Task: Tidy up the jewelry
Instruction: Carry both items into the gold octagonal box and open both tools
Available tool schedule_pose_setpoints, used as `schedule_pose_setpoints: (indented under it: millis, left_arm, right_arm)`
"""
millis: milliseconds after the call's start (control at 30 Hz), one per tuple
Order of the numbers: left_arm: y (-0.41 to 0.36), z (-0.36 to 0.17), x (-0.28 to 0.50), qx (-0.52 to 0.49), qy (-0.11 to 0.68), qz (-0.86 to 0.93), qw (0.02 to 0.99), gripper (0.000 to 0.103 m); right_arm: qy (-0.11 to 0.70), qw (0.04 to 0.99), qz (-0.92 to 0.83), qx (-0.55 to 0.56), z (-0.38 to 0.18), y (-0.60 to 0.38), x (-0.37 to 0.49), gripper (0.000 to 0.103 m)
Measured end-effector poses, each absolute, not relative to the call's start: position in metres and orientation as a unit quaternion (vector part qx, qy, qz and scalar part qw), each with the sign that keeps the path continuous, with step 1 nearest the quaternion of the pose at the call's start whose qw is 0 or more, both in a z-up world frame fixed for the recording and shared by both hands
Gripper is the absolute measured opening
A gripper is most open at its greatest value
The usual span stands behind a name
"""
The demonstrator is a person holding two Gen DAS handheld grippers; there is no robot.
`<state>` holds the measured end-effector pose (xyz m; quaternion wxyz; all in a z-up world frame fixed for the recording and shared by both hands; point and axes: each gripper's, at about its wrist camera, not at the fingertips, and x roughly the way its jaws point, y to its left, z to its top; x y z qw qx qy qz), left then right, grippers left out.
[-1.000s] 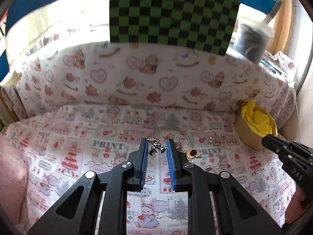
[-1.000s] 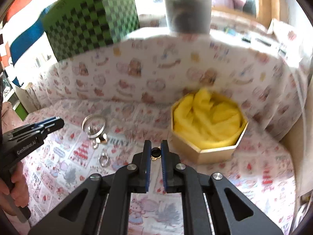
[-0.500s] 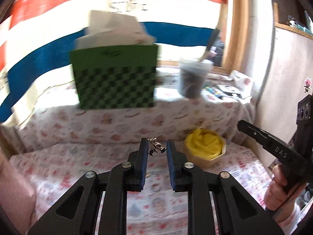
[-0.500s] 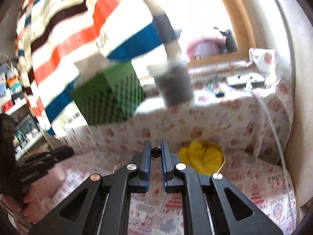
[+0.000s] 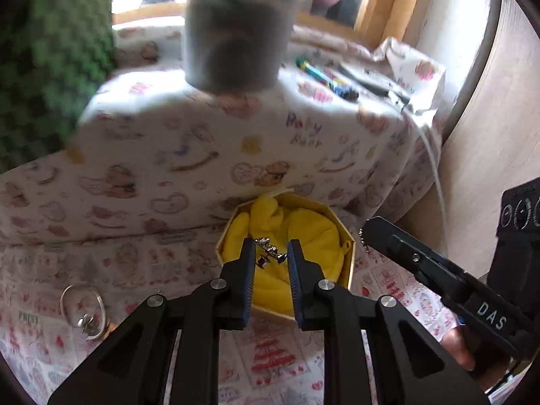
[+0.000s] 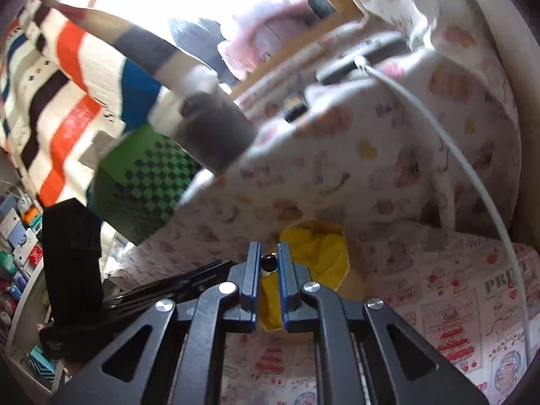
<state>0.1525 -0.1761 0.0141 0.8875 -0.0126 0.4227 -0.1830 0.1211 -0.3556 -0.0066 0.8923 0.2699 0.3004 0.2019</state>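
Note:
My left gripper [image 5: 267, 253] is shut on a small silver jewelry piece [image 5: 268, 252] and holds it over the octagonal box [image 5: 350, 263] lined with yellow cloth [image 5: 314, 236]. My right gripper [image 6: 269, 263] is shut on a small black-and-gold jewelry piece [image 6: 269, 262] and hovers near the same box [image 6: 347, 271], tilted. The right gripper also shows at the right of the left wrist view [image 5: 369, 227]. A silver bangle [image 5: 81, 305] with a small piece beside it lies on the printed cloth at lower left.
A raised ledge covered in bear-print cloth [image 5: 236, 135] stands behind the box, with a grey cup [image 5: 236, 33], pens [image 5: 324, 77] and a green checkered box [image 5: 47, 67] on it. A white cable [image 6: 472, 175] runs down at the right.
Both grippers have swung toward the yellow-lined box, each still holding its piece. The left gripper now sits over the box; the right view has tilted.

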Motion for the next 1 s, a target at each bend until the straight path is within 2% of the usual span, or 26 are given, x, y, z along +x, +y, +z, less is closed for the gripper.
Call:
schedule_pose_setpoints:
  millis: [300, 367, 400, 433, 467, 667, 867, 1000]
  left_arm:
    - [-0.184, -0.006, 0.170, -0.008, 0.430, -0.174, 0.886, 0.018]
    - [-0.180, -0.006, 0.169, -0.017, 0.422, -0.177, 0.889, 0.026]
    - [-0.175, -0.005, 0.168, -0.021, 0.416, -0.180, 0.891, 0.036]
    - [-0.173, -0.001, 0.166, -0.023, 0.410, -0.180, 0.894, 0.039]
    - [-0.170, 0.002, 0.163, -0.022, 0.405, -0.178, 0.897, 0.039]
    - [-0.157, 0.032, 0.142, 0.011, 0.361, -0.149, 0.921, 0.039]
    - [-0.129, 0.075, 0.107, 0.029, 0.284, -0.109, 0.952, 0.051]
    - [-0.106, 0.097, 0.079, 0.021, 0.230, -0.085, 0.969, 0.061]
  right_arm:
    - [0.330, 0.884, 0.184, 0.275, -0.026, -0.359, 0.144, 0.010]
    - [0.331, 0.879, 0.189, 0.286, -0.027, -0.362, 0.143, 0.010]
    - [0.330, 0.877, 0.190, 0.291, -0.027, -0.363, 0.143, 0.015]
    - [0.328, 0.877, 0.190, 0.295, -0.026, -0.364, 0.142, 0.021]
    - [0.325, 0.877, 0.193, 0.299, -0.025, -0.365, 0.140, 0.032]
    - [0.312, 0.889, 0.177, 0.286, -0.012, -0.368, 0.129, 0.033]
    - [0.293, 0.913, 0.157, 0.236, 0.005, -0.353, 0.118, 0.035]
    - [0.274, 0.927, 0.152, 0.204, 0.017, -0.339, 0.106, 0.045]
